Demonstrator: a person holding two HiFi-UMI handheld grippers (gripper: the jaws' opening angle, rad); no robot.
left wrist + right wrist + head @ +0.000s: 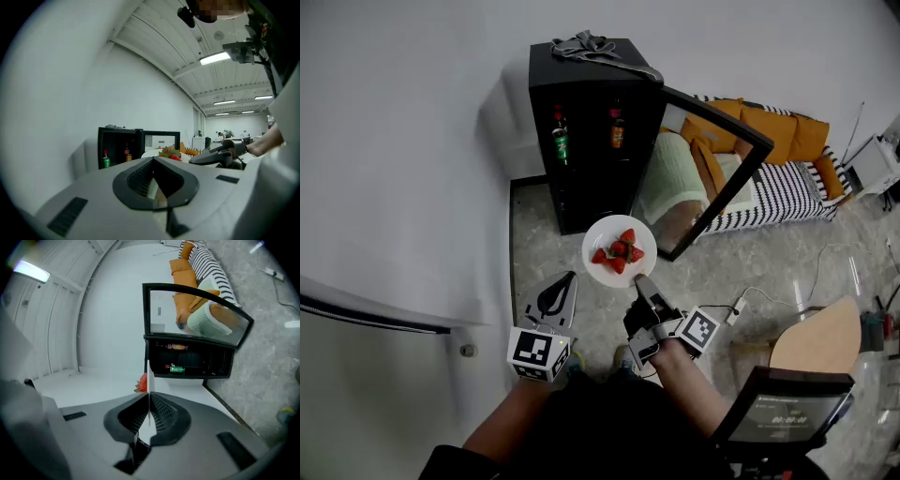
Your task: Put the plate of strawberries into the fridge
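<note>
On the plate — clamped in the right gripper — lie strawberries.

Approach to open mini fridge: floor before it is bare. Glass door swung out, bounds right side; wall bounds left. Two bottles occupy upper shelf. Lower interior too dark to judge.

1. In the right gripper view the plate comes in edge-on, a thin white line. One strawberry peeks past it, and the rest are hidden.
2. In the left gripper view, the left gripper blocks the plate with its own body. Only the tops of the strawberries show.
3. The labels on the bottles in the fridge are too small to read, and its lower shelves are lost in the dark.
4. The digits on the screen are too blurred to read.
</note>
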